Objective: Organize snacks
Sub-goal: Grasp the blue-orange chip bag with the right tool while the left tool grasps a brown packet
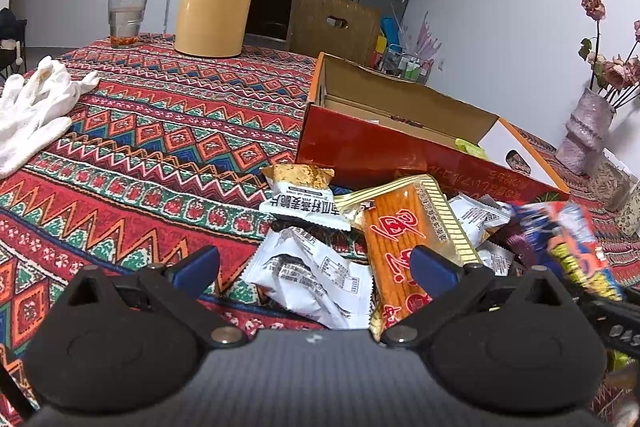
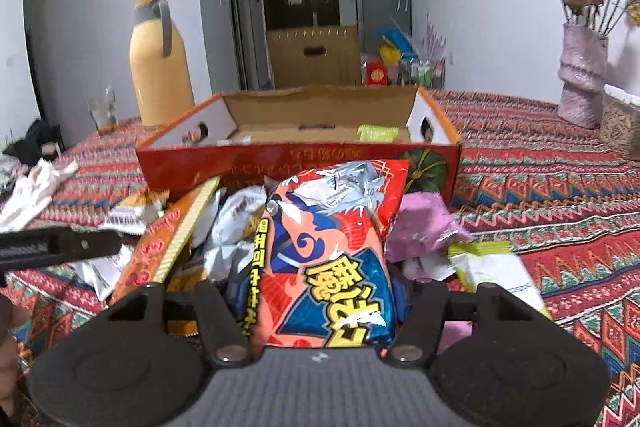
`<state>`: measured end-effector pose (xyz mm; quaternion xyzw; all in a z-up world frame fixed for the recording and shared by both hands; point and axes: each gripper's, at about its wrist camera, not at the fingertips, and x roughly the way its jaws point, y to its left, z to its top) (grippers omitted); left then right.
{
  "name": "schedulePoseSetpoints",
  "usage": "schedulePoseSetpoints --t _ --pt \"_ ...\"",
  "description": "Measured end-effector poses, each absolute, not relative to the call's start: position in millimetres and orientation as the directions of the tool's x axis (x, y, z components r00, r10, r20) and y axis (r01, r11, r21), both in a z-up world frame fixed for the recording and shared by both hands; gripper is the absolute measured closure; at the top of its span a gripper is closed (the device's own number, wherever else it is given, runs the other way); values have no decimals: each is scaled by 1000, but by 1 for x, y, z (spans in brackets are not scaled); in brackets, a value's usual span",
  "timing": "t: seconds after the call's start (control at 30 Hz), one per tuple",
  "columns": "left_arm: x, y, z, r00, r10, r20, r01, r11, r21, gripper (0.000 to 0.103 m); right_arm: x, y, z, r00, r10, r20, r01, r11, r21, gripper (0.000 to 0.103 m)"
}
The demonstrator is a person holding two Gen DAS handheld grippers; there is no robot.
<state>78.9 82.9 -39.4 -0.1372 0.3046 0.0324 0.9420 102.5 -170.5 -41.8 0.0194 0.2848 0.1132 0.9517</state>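
Gripping red-blue snack bag [image 2: 320,267] w/ your right gripper [image 2: 320,311]: jaws clamp its near end, long axis points straight at box [image 2: 304,163] ahead. Left gripper [image 1: 316,267] open, idle over pile.

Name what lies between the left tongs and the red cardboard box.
In the left wrist view, a heap of snack packets: white wrappers, an orange stick-biscuit pack and a white oat-crisp packet lie between the left tongs and the red cardboard box.

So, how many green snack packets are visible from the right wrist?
2. One green packet lies inside the cardboard box; one green-edged packet lies at the right side of the pile, in front of the box. Others may be hidden under the pile.
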Motion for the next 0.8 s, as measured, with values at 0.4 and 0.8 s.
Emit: schedulePoseSetpoints --t 0.4,0.8 --pt "90 79 -31 757 74 -649 -70 997 33 0 95 -219 -33 866 196 -460 -130 976 172 42" --pt "114 58 -54 703 85 -706 16 991 135 0 95 -239 -42 865 200 -460 -106 969 222 42"
